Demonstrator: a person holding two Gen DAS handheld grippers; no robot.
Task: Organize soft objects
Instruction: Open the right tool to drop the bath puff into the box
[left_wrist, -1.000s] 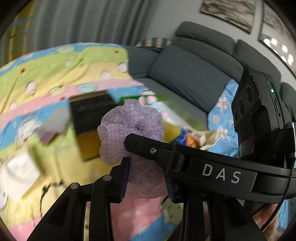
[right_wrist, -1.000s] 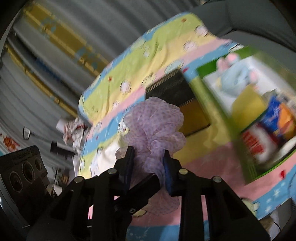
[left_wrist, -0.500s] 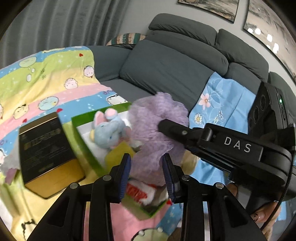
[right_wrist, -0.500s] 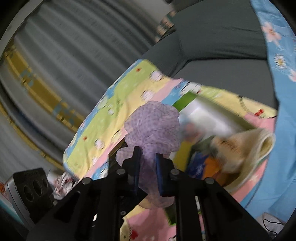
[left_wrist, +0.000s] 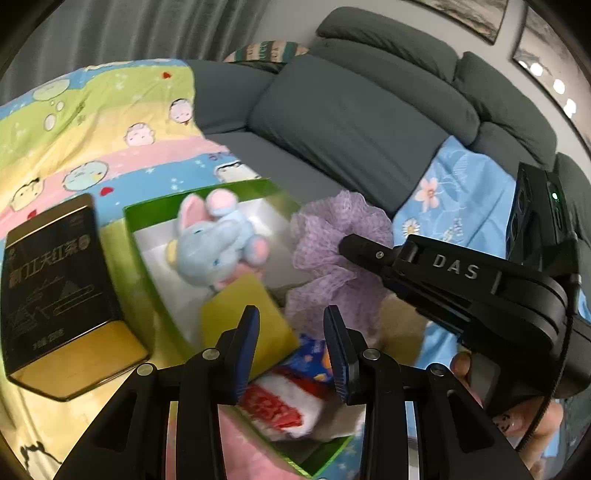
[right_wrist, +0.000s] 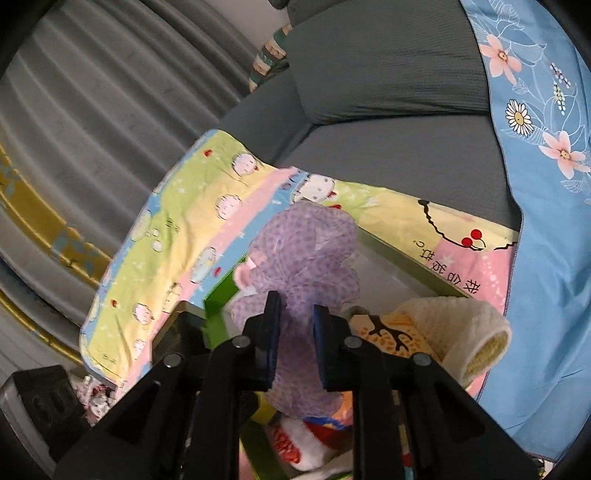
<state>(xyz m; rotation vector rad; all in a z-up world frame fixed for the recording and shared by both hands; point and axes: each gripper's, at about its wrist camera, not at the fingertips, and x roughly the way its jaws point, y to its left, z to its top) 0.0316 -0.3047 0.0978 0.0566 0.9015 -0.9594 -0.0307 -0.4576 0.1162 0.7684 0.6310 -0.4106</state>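
The purple mesh sponge, crumpled and frilly, hangs above the green box beside a plush elephant, pinched in the right claw. The left claw hovers over the box, jaws apart and holding nothing.

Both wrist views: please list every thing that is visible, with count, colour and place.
mesh puff: 1, purple, in right gripper, above box
box: 1, green, on blanket
plush elephant: 1, blue-pink, in box
sponge: 1, yellow, in box
rolled towel: 1, cream, in box
tin: 1, black-gold, left of box
blanket: 1, cartoon pastel, over sofa
sofa: 1, grey
floral sheet: 1, blue
left gripper: open, holds nothing
right gripper: shut on puff
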